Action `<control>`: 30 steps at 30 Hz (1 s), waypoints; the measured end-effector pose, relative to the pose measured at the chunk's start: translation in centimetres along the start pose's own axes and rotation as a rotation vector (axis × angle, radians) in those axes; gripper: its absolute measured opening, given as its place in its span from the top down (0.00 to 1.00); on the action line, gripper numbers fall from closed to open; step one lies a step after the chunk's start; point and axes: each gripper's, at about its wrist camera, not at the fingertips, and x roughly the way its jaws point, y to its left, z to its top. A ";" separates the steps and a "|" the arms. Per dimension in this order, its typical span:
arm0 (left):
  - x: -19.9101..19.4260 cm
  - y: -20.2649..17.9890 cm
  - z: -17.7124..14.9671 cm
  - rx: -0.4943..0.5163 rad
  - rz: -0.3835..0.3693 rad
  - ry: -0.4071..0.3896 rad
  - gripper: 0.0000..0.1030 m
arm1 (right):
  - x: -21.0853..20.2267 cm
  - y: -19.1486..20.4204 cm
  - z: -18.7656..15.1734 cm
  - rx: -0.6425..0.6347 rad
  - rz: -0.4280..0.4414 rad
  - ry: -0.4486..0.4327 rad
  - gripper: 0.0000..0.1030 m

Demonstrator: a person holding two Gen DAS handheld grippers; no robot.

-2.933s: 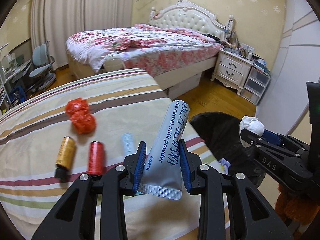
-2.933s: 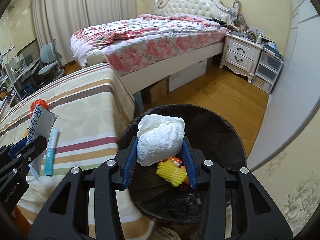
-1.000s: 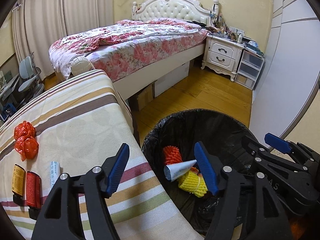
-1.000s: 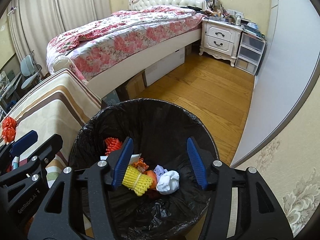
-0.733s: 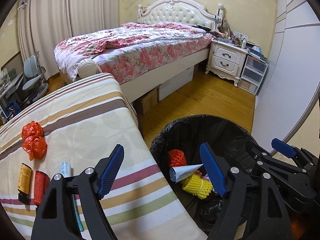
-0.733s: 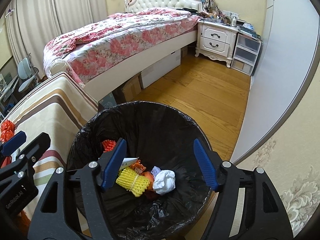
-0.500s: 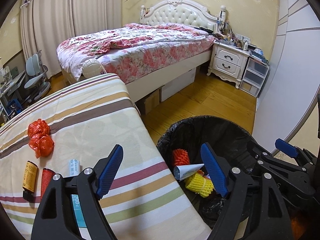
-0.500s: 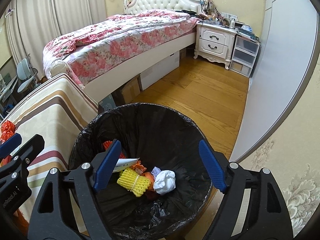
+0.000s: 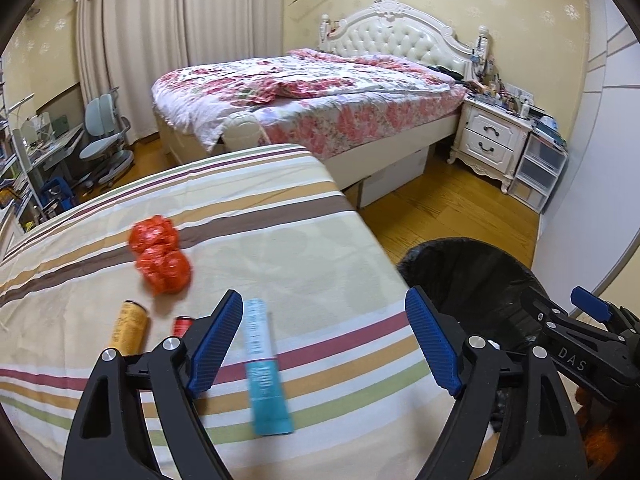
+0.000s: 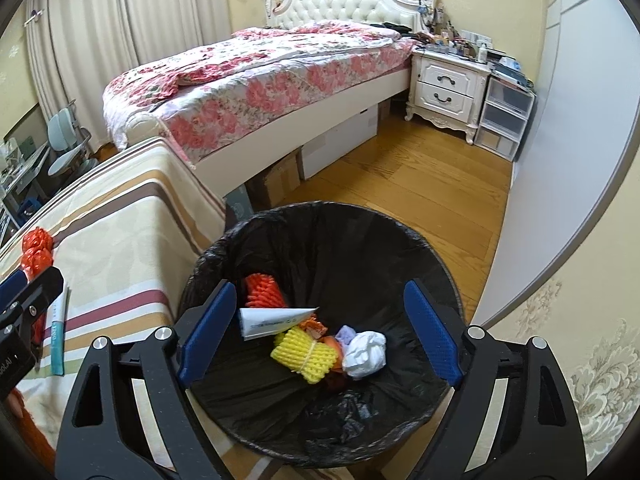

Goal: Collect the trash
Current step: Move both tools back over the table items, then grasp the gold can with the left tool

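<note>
Left gripper (image 9: 324,340) has jaws wide w/ nothing between the pads, hovering over a striped cloth surface (image 9: 280,248) (cream, w/ brown, tan, maroon & green bands) that fills the left wrist view from 7 to 12 o'clock. On it: a teal-and-white tube (image 9: 264,368) lying flat, lengthwise, just below the open jaws near 6 o'clock; an orange-red crumpled wrapper lump (image 9: 160,260) at 10 o'clock; a yellow spool (image 9: 130,326) & a red one (image 9: 182,325) side by side at 8 o'clock, the red partly behind the left finger. Right gripper (image 10: 320,332) also has jaws spread wide, empty, above the black-lined trash bin (image 10: 320,240), which stands on the wood floor (image 10: 420,184) just beside the striped surface's edge. In the bin: a silver pouch (image 10: 276,322), orange foam net (image 10: 262,290), yellow foam net (image 10: 304,354), white tissue wad (image 10: 366,354), plus small bits I can't ID. Room: bed w/ pink floral quilt (image 9: 312,96) & white tufted headboard (image 9: 396,44) at 12 o'clock, white nightstand (image 9: 492,140) cluttered on top at 2 o'clock w/ clear plastic drawers (image 9: 540,172) beside it, pale curtains (image 9: 180,40) at 11, desk chairs (image 9: 104,140) at 9–10, cream patterned wallpaper.
</note>
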 end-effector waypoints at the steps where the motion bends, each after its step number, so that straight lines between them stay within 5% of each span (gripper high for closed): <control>1: -0.2 0.6 -0.1 -0.006 0.009 -0.001 0.22 | -0.1 0.5 -0.1 -0.008 0.007 0.001 0.19; 22: -1.7 12.2 -3.2 -0.130 0.187 0.033 0.22 | -1.5 12.1 -1.5 -0.201 0.164 0.025 0.19; 30: -0.8 13.4 -4.0 -0.113 0.175 0.087 0.40 | -1.9 15.0 -2.2 -0.264 0.199 0.032 0.19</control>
